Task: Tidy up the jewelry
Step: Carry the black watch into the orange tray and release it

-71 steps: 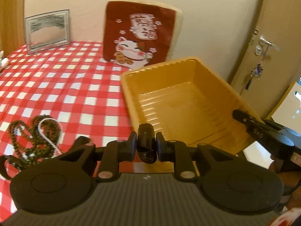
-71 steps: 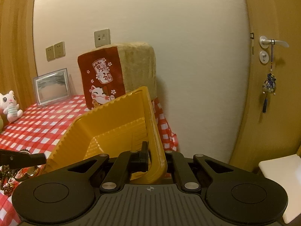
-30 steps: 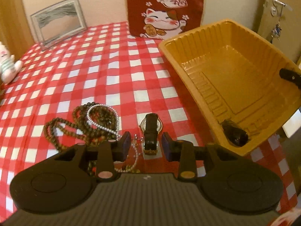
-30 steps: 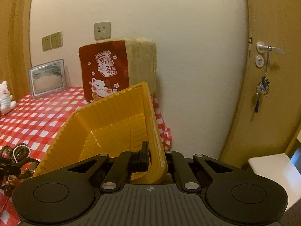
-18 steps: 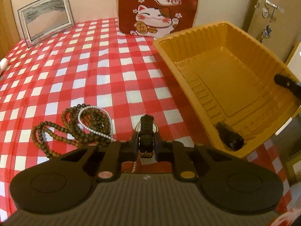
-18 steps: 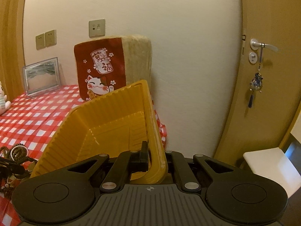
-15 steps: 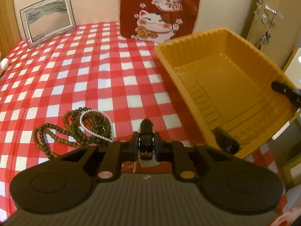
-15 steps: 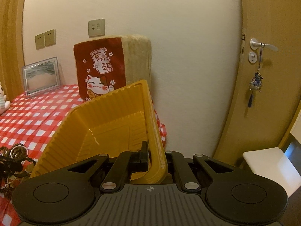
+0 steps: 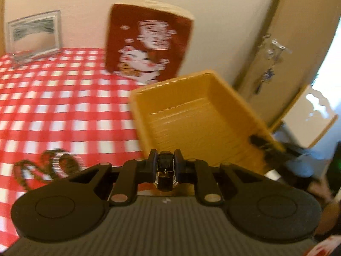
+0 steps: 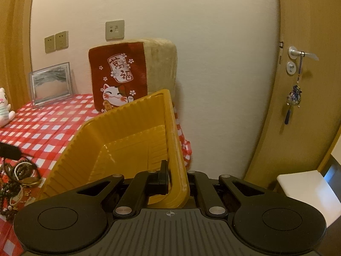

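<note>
Lifted off the tablecloth (image 9: 64,111), left gripper (image 9: 165,166) clamps watch (image 9: 165,173).

right gripper (image 10: 171,176) clamping yellow tray (image 10: 127,136) rim, tilted

Desk cloth (image 9: 64,106): red and white check, all over. Tray (image 10: 127,140) at the desk's right edge: yellow-orange, ribbed walls. Watch (image 9: 165,170): black strap, glossy, small silver buckle. Left gripper (image 9: 165,164) and right gripper (image 10: 177,177): matte black; grey ribbed body below. Bead strands (image 9: 27,170) near the desk's front edge: dark brown-green, one silver-white loop among them. Cushion (image 10: 119,81) at the back edge: dark red front, white lucky cat, white flowers, tan plush sides. Picture frame (image 10: 51,83): silver, grey-and-beige picture. Plush toy (image 10: 5,108) at the left edge: white, pale green stripes. Wall cream, door tan wood.
</note>
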